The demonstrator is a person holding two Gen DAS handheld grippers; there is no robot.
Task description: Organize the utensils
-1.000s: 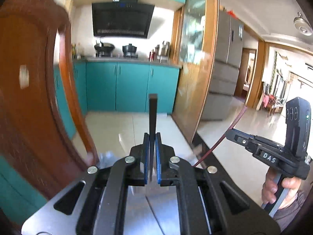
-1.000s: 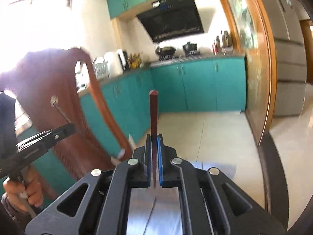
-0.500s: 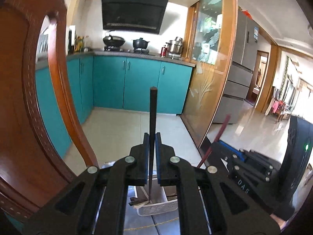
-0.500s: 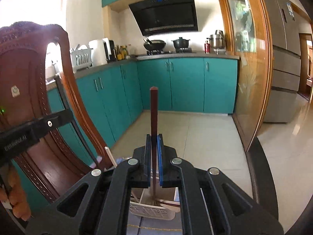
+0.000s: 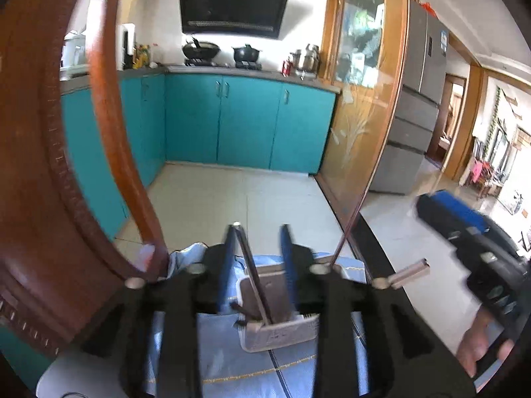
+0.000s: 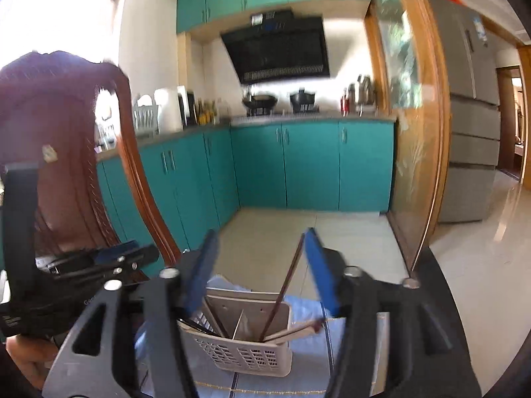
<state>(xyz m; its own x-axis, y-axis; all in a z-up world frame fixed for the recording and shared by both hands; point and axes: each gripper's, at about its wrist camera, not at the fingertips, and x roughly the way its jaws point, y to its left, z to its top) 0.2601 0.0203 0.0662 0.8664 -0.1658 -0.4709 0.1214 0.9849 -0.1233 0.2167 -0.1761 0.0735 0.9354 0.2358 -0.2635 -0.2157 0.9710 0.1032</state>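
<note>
A white perforated utensil basket (image 6: 245,351) stands on a blue cloth; it also shows in the left wrist view (image 5: 282,331). My left gripper (image 5: 257,242) is open just above it, and a dark chopstick (image 5: 254,278) leans from the basket between the jaws. My right gripper (image 6: 260,248) is open above the basket, and a reddish-brown chopstick (image 6: 282,295) stands in the basket's right compartment, leaning against the right finger (image 6: 320,265). Several other utensils lie in the basket.
A carved wooden chair back (image 5: 49,165) rises close on the left. The blue cloth (image 5: 239,364) covers a dark table whose edge (image 5: 381,248) runs on the right. Teal kitchen cabinets (image 6: 298,165) stand far behind. The other gripper shows at right (image 5: 481,248).
Both grippers tilted down over the basket and opened. Each chopstick, held upright before, now stands loose in the basket.
</note>
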